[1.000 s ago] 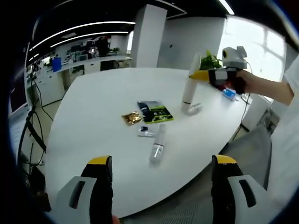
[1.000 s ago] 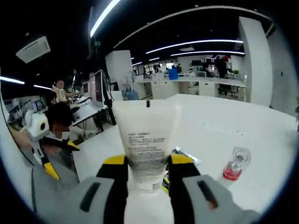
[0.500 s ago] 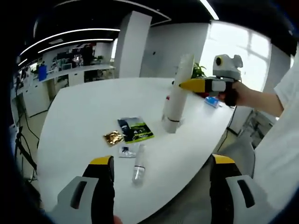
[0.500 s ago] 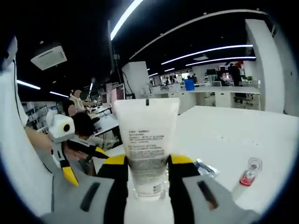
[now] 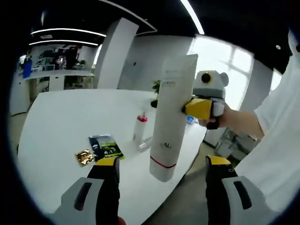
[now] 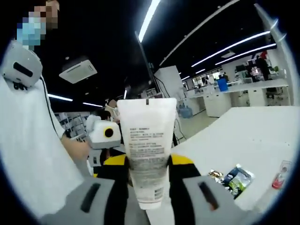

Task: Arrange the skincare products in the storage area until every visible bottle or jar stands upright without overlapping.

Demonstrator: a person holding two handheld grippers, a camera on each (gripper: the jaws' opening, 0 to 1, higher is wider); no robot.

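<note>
A white squeeze tube (image 5: 171, 117) with a red band near its lower end hangs in the air over the table edge, tilted slightly. My right gripper (image 5: 200, 107) is shut on it, held by a hand at the right. In the right gripper view the tube (image 6: 146, 140) stands between the yellow-tipped fingers (image 6: 180, 161) of the right gripper (image 6: 147, 161). My left gripper (image 5: 161, 161) is open just below and in front of the tube, with nothing between its jaws. A clear bottle with a red cap (image 5: 139, 129) stands on the white table (image 5: 56, 117).
A green packet (image 5: 105, 146) and a gold sachet (image 5: 84, 157) lie on the table near the bottle, beside a small item (image 5: 146, 143). The packet (image 6: 236, 177) and red-capped bottle (image 6: 280, 174) also lie right of the tube. My left gripper (image 6: 105, 133) shows behind it.
The right gripper has carried the tube off the table toward the left gripper, so it now looms close. The left gripper stays open.
</note>
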